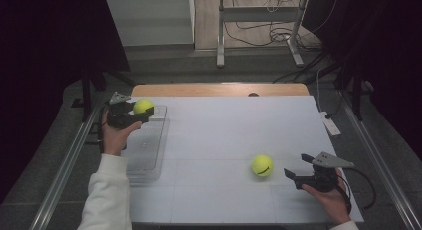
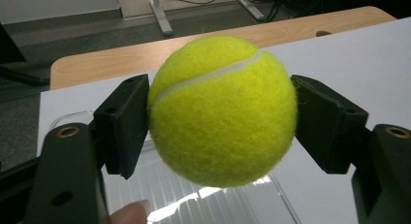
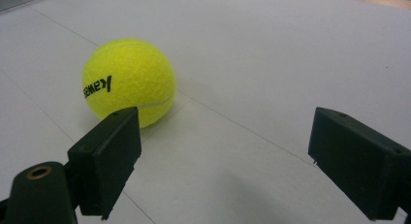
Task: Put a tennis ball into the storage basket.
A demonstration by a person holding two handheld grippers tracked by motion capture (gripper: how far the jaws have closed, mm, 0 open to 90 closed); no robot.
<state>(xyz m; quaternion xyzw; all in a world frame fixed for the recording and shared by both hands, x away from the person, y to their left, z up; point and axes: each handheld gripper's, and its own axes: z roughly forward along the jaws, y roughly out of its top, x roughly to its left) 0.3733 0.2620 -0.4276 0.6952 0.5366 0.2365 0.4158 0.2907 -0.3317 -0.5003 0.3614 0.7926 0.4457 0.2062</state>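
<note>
The left gripper [image 1: 142,113] clamps its jaws on a tennis ball [image 1: 144,106] above the clear plastic tray's [image 1: 149,160] far end. The right gripper [image 1: 293,171], jaws wide and empty, rests near right, beside a second tennis ball [image 1: 262,166] on the counter [image 1: 224,130].

White-topped bench [image 1: 224,135] with wooden far edge, metal frame legs [image 1: 219,36] and loose cables [image 1: 268,33] on floor beyond.
</note>
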